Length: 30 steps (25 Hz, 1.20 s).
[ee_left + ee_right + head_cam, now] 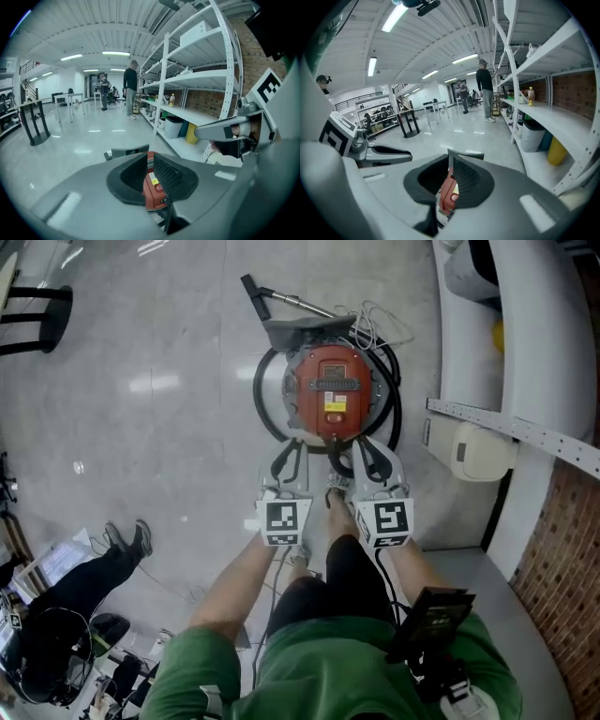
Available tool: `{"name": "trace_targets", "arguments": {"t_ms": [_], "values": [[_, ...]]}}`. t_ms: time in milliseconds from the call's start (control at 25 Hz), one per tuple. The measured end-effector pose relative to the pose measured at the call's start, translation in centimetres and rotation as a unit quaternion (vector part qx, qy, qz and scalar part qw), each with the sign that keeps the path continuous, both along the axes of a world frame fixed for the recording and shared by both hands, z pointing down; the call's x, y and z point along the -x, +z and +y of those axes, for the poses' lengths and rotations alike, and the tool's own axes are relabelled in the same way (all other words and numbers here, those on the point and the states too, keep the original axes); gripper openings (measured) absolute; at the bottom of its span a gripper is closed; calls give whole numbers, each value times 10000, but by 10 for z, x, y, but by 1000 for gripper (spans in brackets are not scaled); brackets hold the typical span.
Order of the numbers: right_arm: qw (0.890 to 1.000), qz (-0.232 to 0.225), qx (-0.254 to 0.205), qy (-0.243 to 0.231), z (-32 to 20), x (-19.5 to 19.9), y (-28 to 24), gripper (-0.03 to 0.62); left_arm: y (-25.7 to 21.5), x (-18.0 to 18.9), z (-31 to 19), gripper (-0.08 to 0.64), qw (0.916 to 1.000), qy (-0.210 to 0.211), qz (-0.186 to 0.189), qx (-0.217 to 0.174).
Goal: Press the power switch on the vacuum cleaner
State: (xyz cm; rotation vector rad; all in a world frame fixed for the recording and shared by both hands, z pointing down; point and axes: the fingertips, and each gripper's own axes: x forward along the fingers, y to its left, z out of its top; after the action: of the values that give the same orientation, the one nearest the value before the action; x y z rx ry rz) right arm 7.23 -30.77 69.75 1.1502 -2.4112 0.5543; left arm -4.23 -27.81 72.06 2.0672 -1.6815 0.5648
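Observation:
A red canister vacuum cleaner [330, 381] stands on the floor in front of my feet, with a black hose [398, 395] looped round it. My left gripper [296, 442] and right gripper [362, 442] hover side by side just short of its near edge, both shut and holding nothing. In the left gripper view the red body [152, 192] shows through the slit between the pads, with a small red button [158, 188] on it. The right gripper view shows the same red body [449, 190] beyond its pads. Neither gripper touches the vacuum.
The vacuum's wand and nozzle [281, 301] lie on the floor beyond it. White shelving [525, 343] and a brick wall [562, 559] run along the right, with bins [180, 125] underneath. Someone's legs [103, 563] are at lower left. Two people [486, 91] stand far off.

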Motion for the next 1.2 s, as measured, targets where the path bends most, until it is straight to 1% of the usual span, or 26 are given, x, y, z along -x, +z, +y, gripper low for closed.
{"name": "trace_targets", "arguments": {"t_ms": [120,280,440,560,720,920,1080,1200], "values": [[9994,-59,-352,4,10,4,-48,20,-46,3,8,49,9994,57,30,-347],[9978,-246,-601,153,38,3,-114,20,-113,2,39,48,9974,154,89,-693],[9930,-466,-1046,300,57,3,-173,20,-169,1,62,44,9927,185,199,-1178],[9891,-585,-1304,341,84,2,-209,20,-202,3,88,41,9894,151,266,-1417],[9841,-674,-1613,301,118,3,-250,20,-241,8,119,38,9848,107,313,-1704],[9774,-769,-1938,344,161,2,-287,20,-286,9,159,35,9778,156,431,-2045],[9707,-799,-2228,417,193,2,-314,20,-317,11,189,29,9705,283,463,-2349],[9662,-818,-2404,451,219,1,-331,20,-331,8,215,28,9656,394,495,-2523]]}}
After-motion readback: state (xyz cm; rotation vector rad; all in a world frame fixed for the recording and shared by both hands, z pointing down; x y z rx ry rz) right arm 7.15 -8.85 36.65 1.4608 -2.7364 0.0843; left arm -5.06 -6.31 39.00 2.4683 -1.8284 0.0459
